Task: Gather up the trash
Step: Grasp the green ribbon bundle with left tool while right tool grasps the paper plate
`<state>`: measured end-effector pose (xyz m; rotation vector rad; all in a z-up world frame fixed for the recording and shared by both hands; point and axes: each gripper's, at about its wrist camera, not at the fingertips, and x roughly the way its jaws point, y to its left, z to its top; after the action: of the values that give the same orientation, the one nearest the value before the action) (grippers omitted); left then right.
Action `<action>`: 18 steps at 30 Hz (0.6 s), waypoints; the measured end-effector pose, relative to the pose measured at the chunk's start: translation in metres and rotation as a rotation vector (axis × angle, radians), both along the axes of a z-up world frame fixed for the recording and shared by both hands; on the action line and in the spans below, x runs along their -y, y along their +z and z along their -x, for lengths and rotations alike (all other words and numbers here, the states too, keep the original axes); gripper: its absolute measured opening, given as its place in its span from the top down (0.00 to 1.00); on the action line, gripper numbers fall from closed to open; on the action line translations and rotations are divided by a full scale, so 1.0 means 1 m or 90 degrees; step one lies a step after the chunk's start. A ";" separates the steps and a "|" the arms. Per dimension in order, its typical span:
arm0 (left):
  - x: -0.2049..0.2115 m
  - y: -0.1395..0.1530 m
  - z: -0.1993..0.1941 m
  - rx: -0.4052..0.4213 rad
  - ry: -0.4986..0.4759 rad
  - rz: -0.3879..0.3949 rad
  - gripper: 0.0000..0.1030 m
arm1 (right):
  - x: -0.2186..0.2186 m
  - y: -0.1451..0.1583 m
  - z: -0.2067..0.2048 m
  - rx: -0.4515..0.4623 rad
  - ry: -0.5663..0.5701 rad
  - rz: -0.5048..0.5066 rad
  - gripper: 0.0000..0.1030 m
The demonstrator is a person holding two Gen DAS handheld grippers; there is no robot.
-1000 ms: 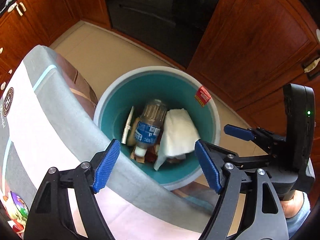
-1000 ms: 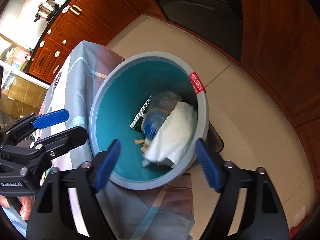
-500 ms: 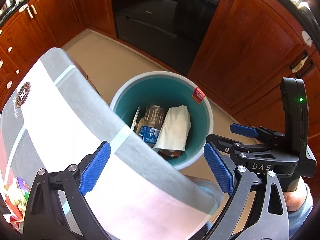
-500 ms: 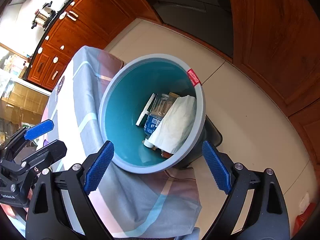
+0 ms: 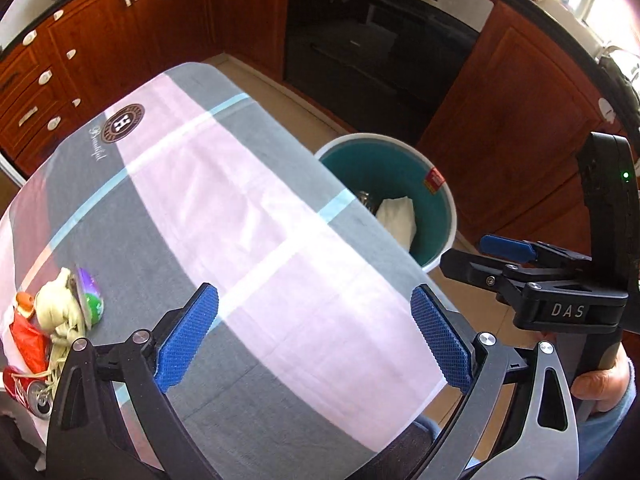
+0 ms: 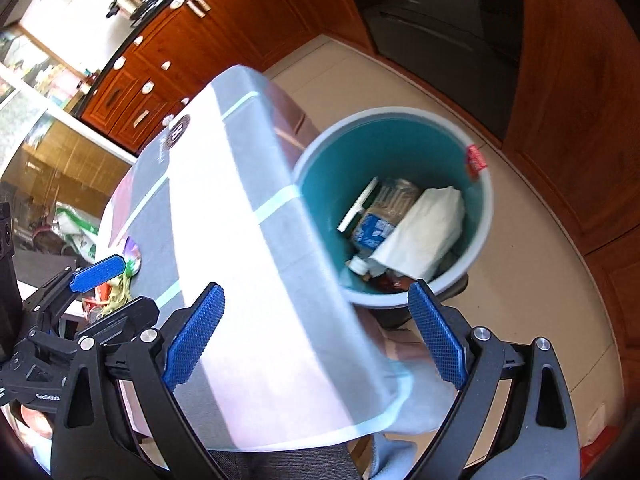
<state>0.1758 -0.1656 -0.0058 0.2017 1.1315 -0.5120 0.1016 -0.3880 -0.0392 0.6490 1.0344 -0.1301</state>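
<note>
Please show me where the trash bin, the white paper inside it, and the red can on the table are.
trash bin (image 6: 486, 216), right wrist view, on its grey rim.
white paper (image 6: 424, 228), right wrist view, on its middle.
red can (image 5: 24, 390), left wrist view, on its side.

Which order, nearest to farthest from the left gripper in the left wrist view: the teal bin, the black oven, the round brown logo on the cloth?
From the left gripper, open and empty:
1. Round brown logo, upper left on the tablecloth.
2. Teal bin, on the floor beyond the table's right edge; close to the logo's range, so these two are hard to rank.
3. Black oven, far wall.
</note>
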 end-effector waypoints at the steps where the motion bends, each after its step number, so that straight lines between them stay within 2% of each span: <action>1: -0.011 0.001 0.001 0.002 0.008 0.002 0.06 | -0.008 0.002 -0.003 0.000 0.008 0.001 0.14; 10: -0.132 0.000 0.008 0.032 0.096 -0.003 0.05 | -0.098 0.018 -0.045 -0.011 0.104 0.025 0.14; 18: -0.237 -0.025 0.001 0.024 0.182 -0.017 0.04 | -0.174 0.019 -0.095 -0.023 0.200 0.036 0.14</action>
<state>0.1748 0.0714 -0.0312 0.0701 1.1085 -0.2391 0.1969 -0.2138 -0.0204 0.4281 1.1509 0.1036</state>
